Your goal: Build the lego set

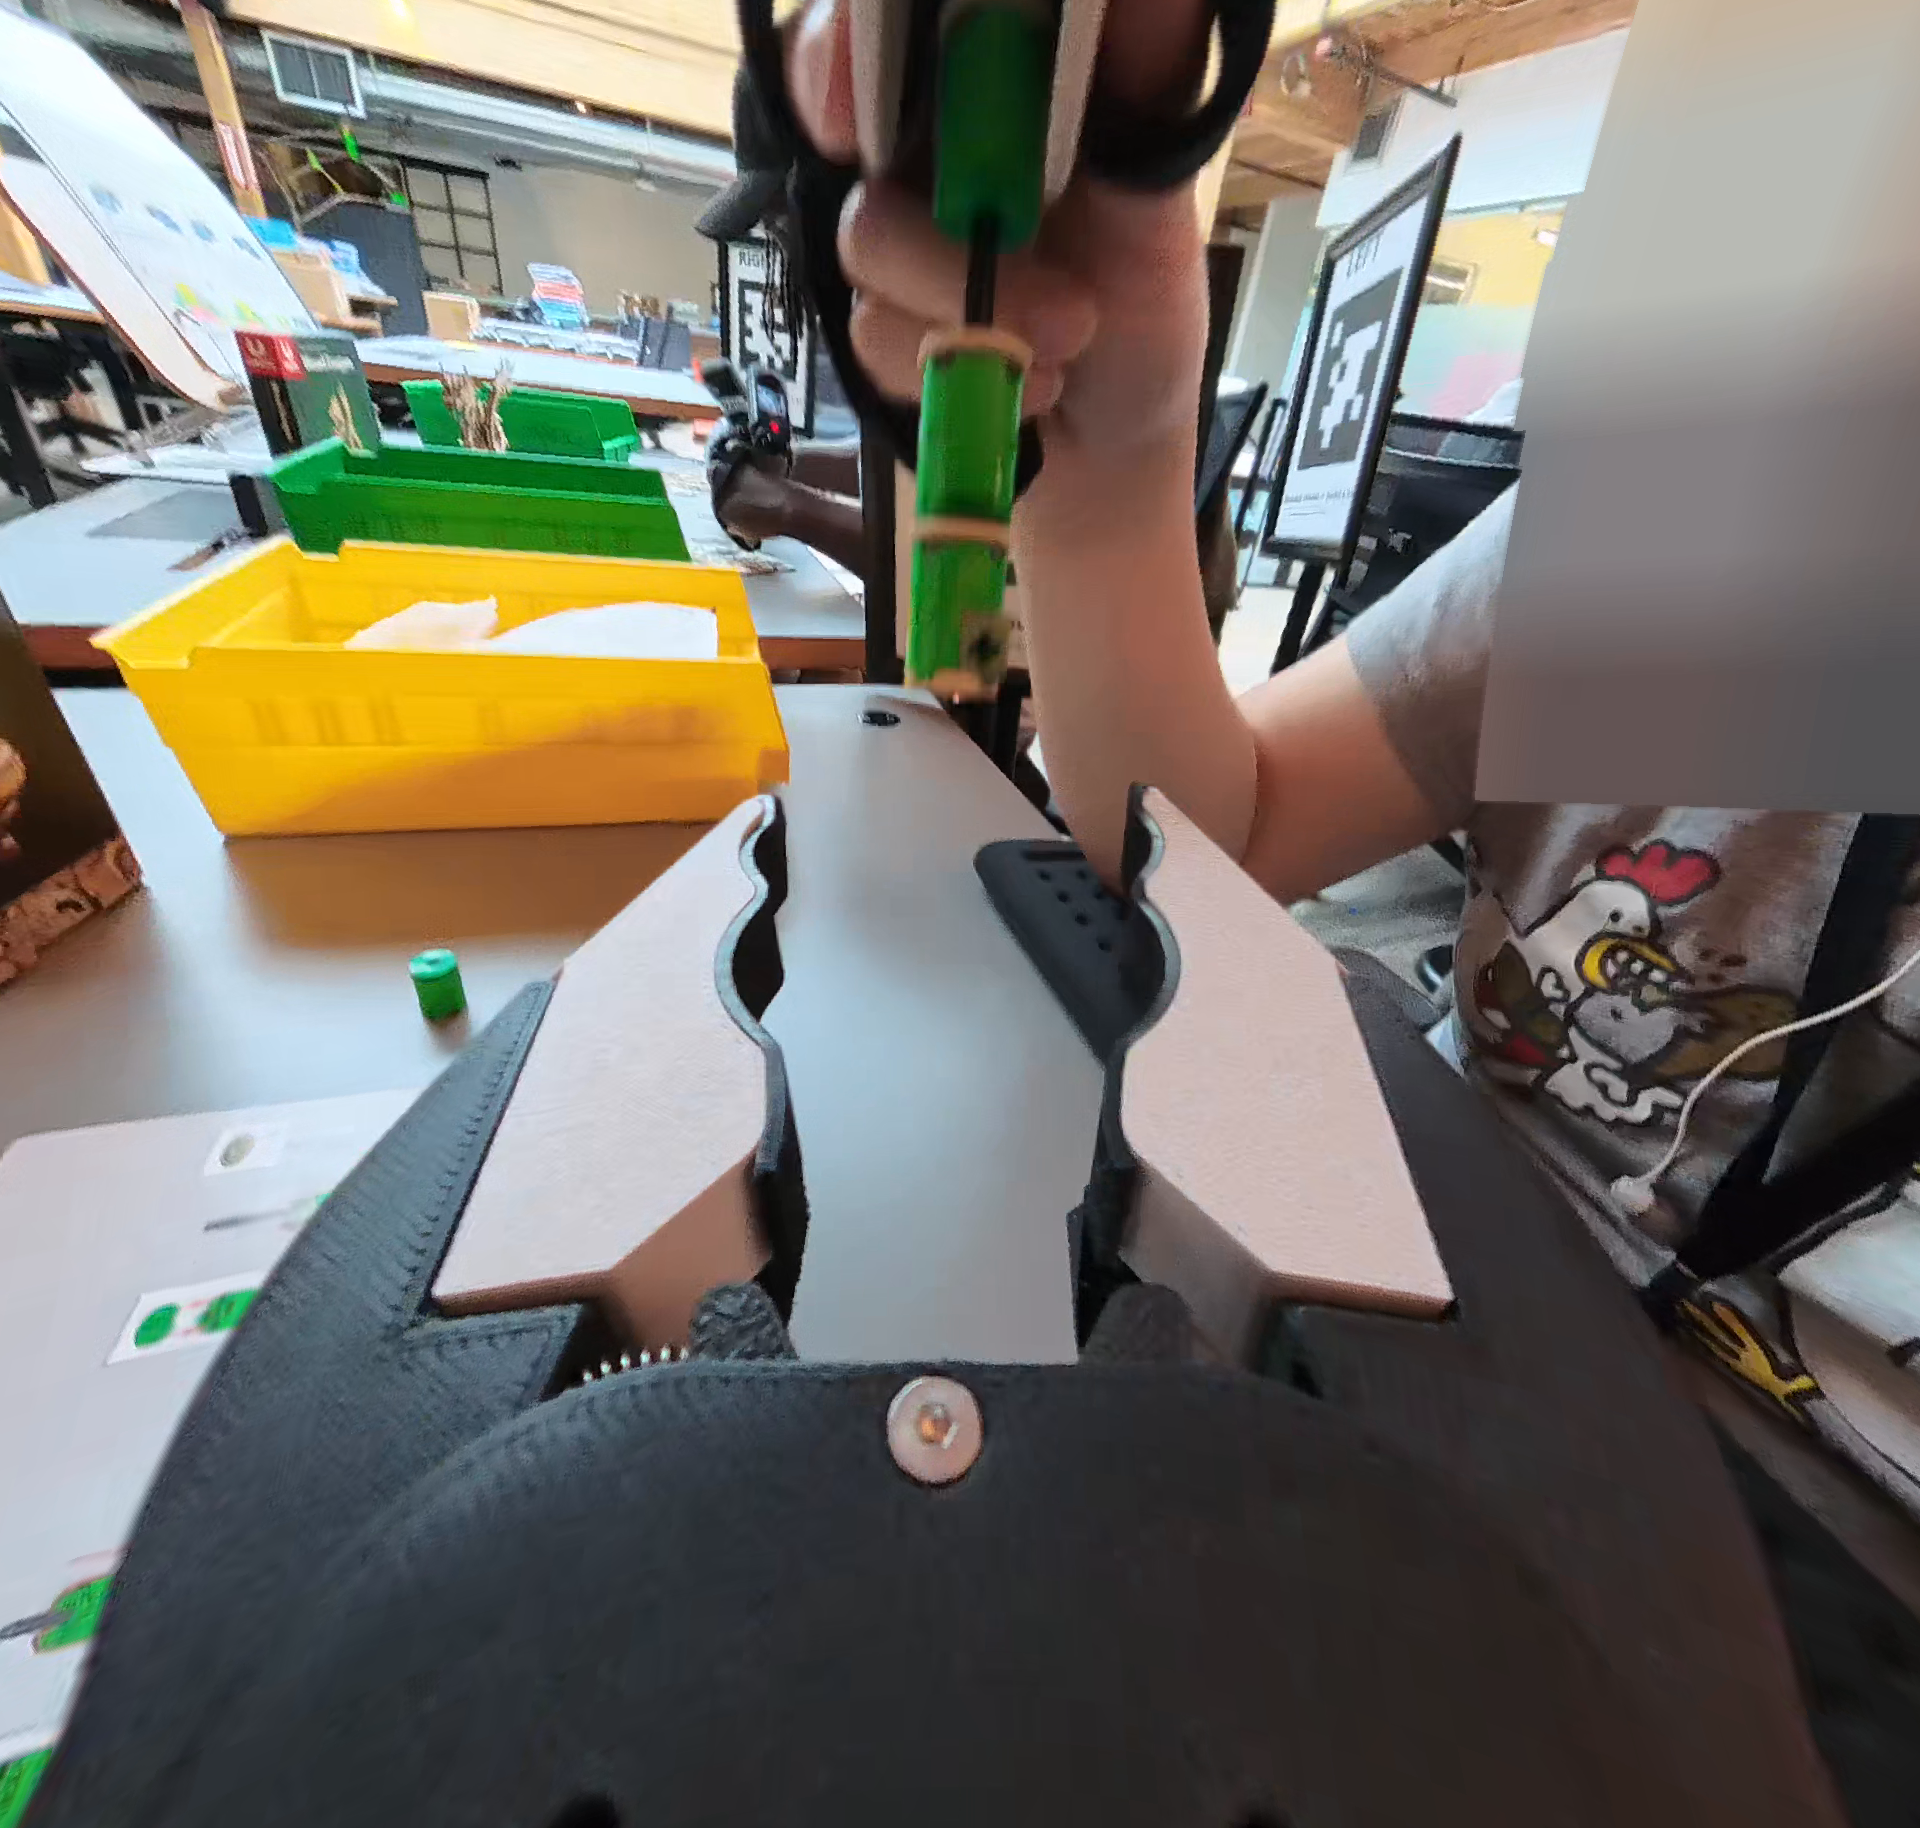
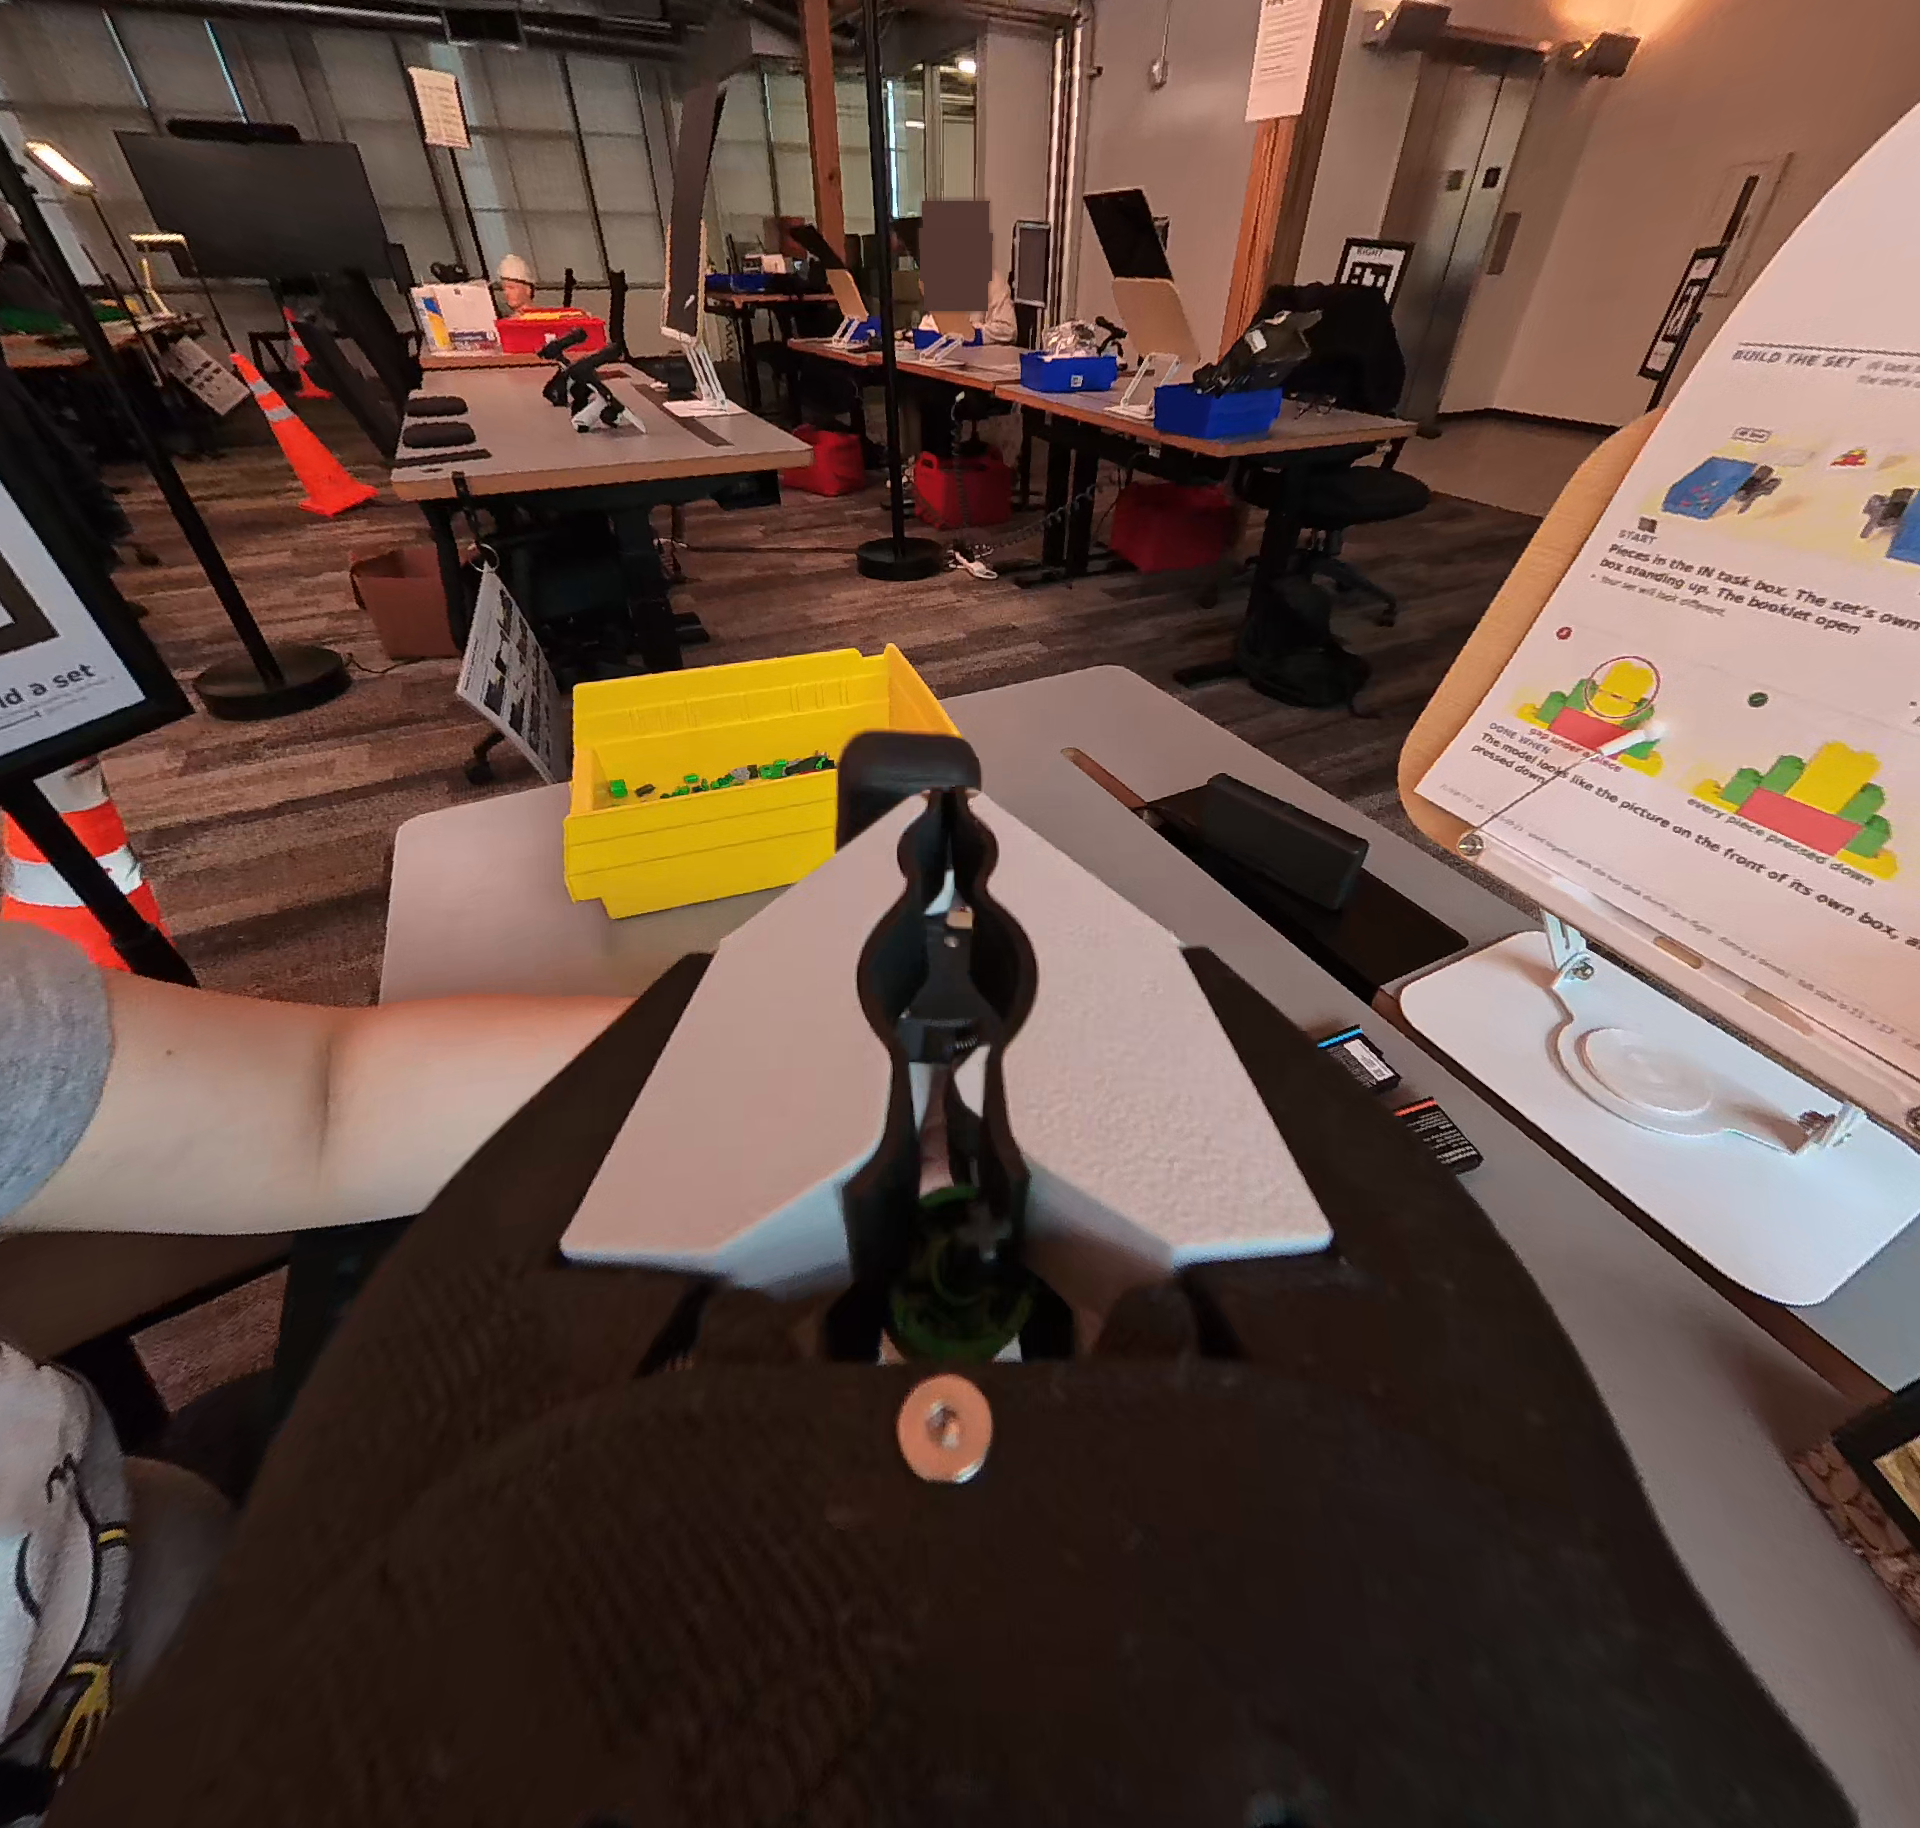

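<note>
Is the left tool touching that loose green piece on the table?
Apart. The left wrist view shows the left tool open, with bare table between it and the green piece.

The bin [image 1: 447, 729] is yellow, the segmented stalk [image 1: 961, 531] green with tan bands (a loose green piece [image 1: 437, 983] too).

Bright, warm indoor light; strong wide-angle bending at the edges.
The yellow bin [image 1: 447, 698] shows motion blur and casts a soft shadow on the tabletop [image 1: 312, 947].
</note>
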The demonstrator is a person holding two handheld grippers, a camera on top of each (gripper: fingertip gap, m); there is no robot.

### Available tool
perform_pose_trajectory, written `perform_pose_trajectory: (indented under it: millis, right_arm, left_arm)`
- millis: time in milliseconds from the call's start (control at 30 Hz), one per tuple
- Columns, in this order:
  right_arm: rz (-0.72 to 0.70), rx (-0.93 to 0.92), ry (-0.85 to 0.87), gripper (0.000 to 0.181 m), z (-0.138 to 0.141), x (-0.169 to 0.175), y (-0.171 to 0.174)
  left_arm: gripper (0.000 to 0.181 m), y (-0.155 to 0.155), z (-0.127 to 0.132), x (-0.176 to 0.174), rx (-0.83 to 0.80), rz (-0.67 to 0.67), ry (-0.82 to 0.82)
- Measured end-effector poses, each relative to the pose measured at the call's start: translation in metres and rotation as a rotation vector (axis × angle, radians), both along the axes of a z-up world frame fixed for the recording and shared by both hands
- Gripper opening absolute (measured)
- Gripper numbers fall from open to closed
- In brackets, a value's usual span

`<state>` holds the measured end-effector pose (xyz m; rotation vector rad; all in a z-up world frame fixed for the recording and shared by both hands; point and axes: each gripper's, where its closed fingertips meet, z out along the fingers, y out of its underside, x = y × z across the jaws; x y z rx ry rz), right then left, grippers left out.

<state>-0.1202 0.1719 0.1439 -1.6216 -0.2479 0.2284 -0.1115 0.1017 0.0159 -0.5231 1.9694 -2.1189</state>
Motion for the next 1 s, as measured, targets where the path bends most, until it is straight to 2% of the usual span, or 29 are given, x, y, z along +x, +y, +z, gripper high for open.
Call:
perform_pose_trajectory:
  millis: [100,200,267,367,467,600,700,800,1000]
  right_arm:
    - [0.017,-0.043,-0.016,0.000,-0.012,-0.005,0.009]
    - [0.020,-0.087,-0.045,0.000,-0.026,-0.008,0.017]
    - [0.029,-0.102,-0.048,0.000,-0.032,-0.010,0.021]
    - [0.024,-0.095,-0.059,0.003,-0.034,-0.009,0.024]
    - [0.007,-0.049,-0.077,0.035,-0.028,-0.007,0.025]
    - [0.002,0.055,-0.108,0.043,-0.010,-0.006,0.017]
    - [0.013,0.112,-0.128,0.042,0.002,-0.005,0.007]
    - [0.030,0.153,-0.120,0.031,0.011,-0.002,-0.002]
    - [0.101,0.153,-0.064,0.014,0.010,-0.004,-0.004]
  left_arm:
    - [0.050,-0.004,0.016,-0.002,-0.047,0.001,-0.015]
    - [0.037,-0.006,0.017,0.005,-0.027,0.052,-0.025]
    - [0.017,-0.002,0.017,0.010,-0.033,0.098,-0.042]
    - [0.016,0.003,0.016,0.014,-0.043,0.124,-0.059]
    - [0.015,0.007,0.021,0.014,-0.076,0.143,-0.092]
    - [0.015,0.016,0.030,0.013,-0.130,0.173,-0.138]
    - [0.015,0.024,0.038,0.012,-0.169,0.203,-0.181]
    - [0.015,0.032,0.044,0.010,-0.202,0.219,-0.203]
    - [0.015,0.029,0.042,0.010,-0.184,0.215,-0.206]
